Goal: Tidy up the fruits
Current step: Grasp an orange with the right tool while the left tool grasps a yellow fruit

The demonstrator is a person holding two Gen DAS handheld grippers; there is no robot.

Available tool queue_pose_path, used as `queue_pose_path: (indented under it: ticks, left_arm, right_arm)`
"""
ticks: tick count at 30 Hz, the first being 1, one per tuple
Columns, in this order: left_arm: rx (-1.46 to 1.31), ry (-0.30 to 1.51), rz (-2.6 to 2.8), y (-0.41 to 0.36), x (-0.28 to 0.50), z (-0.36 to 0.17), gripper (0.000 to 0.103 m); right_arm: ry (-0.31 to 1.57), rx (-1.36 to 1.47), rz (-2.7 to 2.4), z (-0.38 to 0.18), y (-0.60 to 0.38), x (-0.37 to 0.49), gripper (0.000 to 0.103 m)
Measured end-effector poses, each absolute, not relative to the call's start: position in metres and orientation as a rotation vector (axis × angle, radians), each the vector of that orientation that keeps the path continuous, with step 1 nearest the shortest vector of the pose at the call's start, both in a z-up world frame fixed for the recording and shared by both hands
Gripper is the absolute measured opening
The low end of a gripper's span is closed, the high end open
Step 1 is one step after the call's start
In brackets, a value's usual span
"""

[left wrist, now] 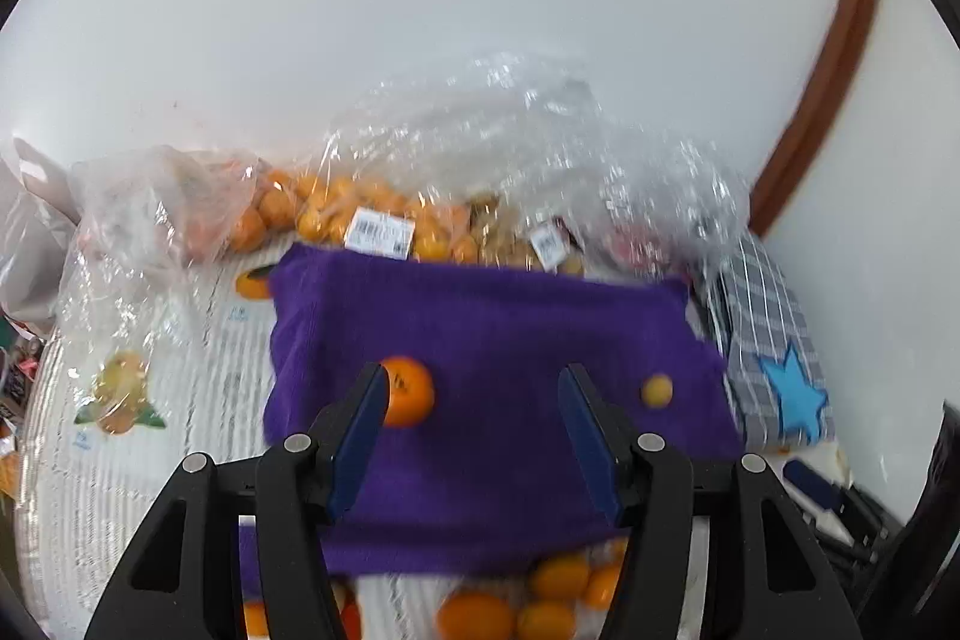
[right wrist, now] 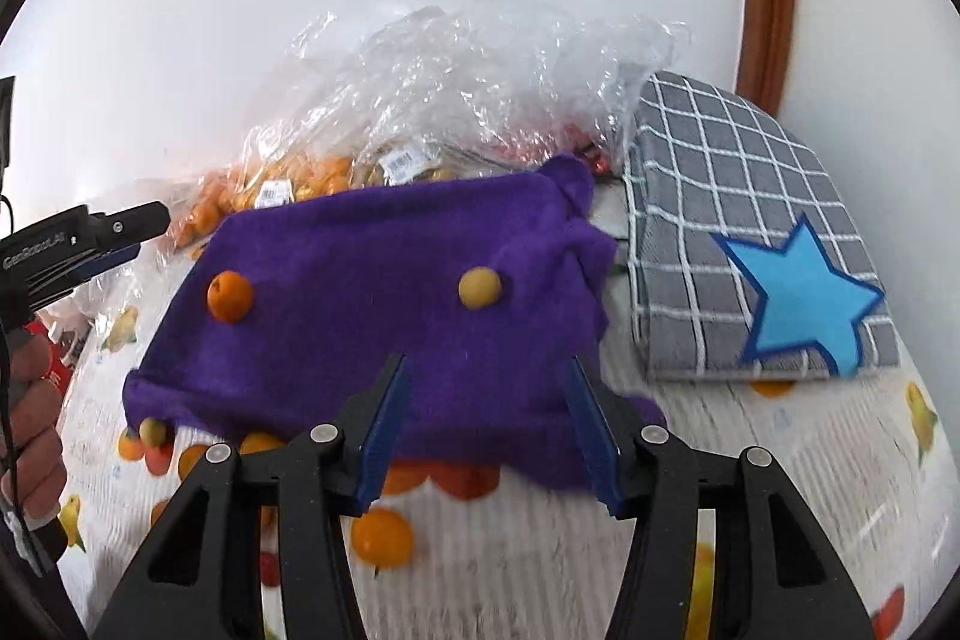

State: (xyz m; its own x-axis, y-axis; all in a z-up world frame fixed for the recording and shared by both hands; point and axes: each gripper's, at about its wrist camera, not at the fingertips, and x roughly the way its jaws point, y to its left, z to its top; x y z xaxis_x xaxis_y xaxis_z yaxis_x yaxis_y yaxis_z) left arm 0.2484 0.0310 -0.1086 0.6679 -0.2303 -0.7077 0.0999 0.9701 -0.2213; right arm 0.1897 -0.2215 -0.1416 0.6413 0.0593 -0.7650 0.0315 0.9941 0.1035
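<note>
While both claws hang over the purple cloth [right wrist: 372, 292] | left gripper [left wrist: 474, 436]: half-spread, empty | right gripper [right wrist: 486, 424]: half-spread, empty | orange [right wrist: 229, 296], yellow fruit [right wrist: 479, 287]: on cloth, untouched

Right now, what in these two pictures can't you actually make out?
- Bag contents: in both views the crinkled clear plastic bags glare over what lies behind the bagged oranges.
- Price labels: too blurred to read.
- Loose fruit under the purple cloth: its near edge and the left gripper hide part of it in the left view.
- Person's hand: cut off by the right view's edge.
</note>
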Motion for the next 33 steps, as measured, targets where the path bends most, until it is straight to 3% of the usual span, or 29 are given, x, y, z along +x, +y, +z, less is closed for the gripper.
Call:
queue_pose_path:
  ticks: [3, 22, 26, 33]
  left_arm:
    - [-0.116, 0.839, -0.179, 0.037, 0.235, -0.112, 0.056]
    - [-0.275, 0.887, -0.045, 0.112, 0.164, -0.178, 0.056]
    - [-0.258, 0.895, -0.056, 0.107, 0.158, -0.188, 0.058]
    - [-0.172, 0.919, -0.013, 0.087, 0.164, -0.203, 0.058]
  right_arm:
    - [0.889, 0.121, 0.022, -0.143, -0.216, 0.178, 0.049]
    - [0.961, 0.047, 0.182, -0.202, -0.174, 0.149, 0.045]
    - [0.97, 0.009, 0.177, -0.212, -0.171, 0.155, 0.031]
    - [0.907, -0.041, 0.16, -0.205, -0.192, 0.145, 0.031]
